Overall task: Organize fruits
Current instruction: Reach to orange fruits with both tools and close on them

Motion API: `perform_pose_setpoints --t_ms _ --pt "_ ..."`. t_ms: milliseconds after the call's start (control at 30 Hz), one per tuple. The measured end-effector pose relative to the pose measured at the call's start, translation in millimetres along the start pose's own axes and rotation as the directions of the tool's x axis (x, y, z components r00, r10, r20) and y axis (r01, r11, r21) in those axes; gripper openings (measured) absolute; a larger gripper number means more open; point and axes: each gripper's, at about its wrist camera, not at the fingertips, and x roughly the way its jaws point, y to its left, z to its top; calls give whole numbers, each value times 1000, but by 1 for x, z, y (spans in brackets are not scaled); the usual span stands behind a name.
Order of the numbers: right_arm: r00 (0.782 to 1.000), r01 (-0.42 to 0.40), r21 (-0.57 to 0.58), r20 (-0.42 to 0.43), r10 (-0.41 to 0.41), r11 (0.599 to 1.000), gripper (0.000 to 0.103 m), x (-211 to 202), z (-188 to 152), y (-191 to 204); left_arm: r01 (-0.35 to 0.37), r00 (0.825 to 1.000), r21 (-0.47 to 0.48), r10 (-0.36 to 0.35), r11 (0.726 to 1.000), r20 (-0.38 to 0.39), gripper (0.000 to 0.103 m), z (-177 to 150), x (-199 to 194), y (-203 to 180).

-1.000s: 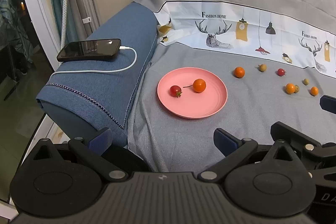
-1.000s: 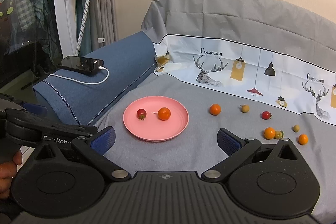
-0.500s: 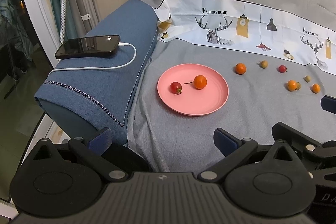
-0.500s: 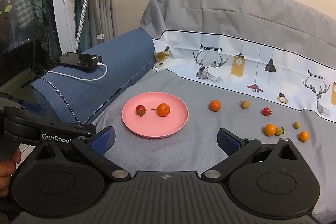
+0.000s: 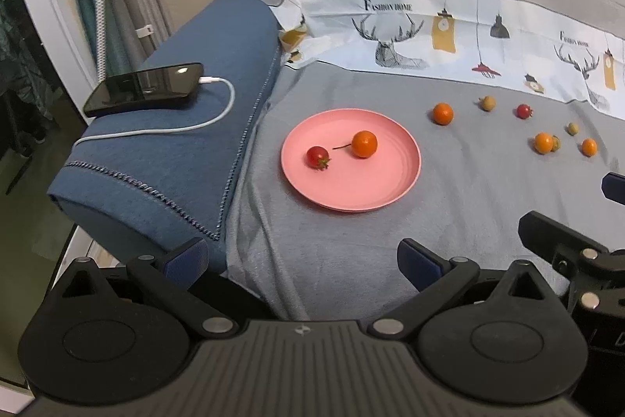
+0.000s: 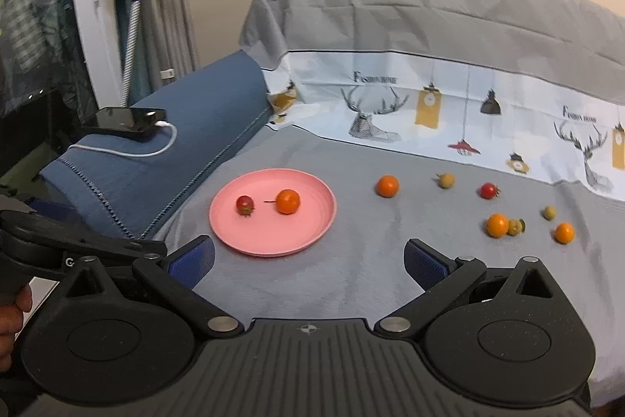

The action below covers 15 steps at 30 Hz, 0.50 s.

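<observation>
A pink plate (image 5: 394,190) (image 6: 304,237) lies on the grey sofa cover with a red cherry tomato (image 5: 317,156) (image 6: 244,204) and an orange fruit (image 5: 364,144) (image 6: 288,201) in it. To its right, several small fruits are scattered on the cover: an orange one (image 5: 443,113) (image 6: 387,186), a yellowish one (image 5: 487,102) (image 6: 446,180), a red one (image 5: 524,111) (image 6: 488,190), and more orange and green ones (image 5: 543,142) (image 6: 497,225). My left gripper (image 5: 300,262) is open and empty, well short of the plate. My right gripper (image 6: 308,260) is open too, nothing between its fingers.
A black phone (image 5: 144,93) (image 6: 131,119) on a white charging cable lies on the blue armrest (image 5: 164,167) at the left. The printed backrest cover (image 5: 449,26) rises behind the fruits. A hand (image 6: 11,323) holds the left gripper's handle at the lower left of the right wrist view.
Both grippers have crept forward and slightly up, so the plate and fruits sit a little higher in view. Both stay open; no fruit has moved.
</observation>
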Motion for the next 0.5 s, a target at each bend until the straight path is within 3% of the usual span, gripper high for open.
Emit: perform_pose_setpoints --t_ms 300,500 --pt "996 84 121 -33 -81 989 102 22 -11 -54 46 998 51 -43 998 -50 103 36 36 -40" --pt "971 240 225 -50 -235 944 102 49 -16 -126 107 991 52 -102 993 -86 103 79 79 -91"
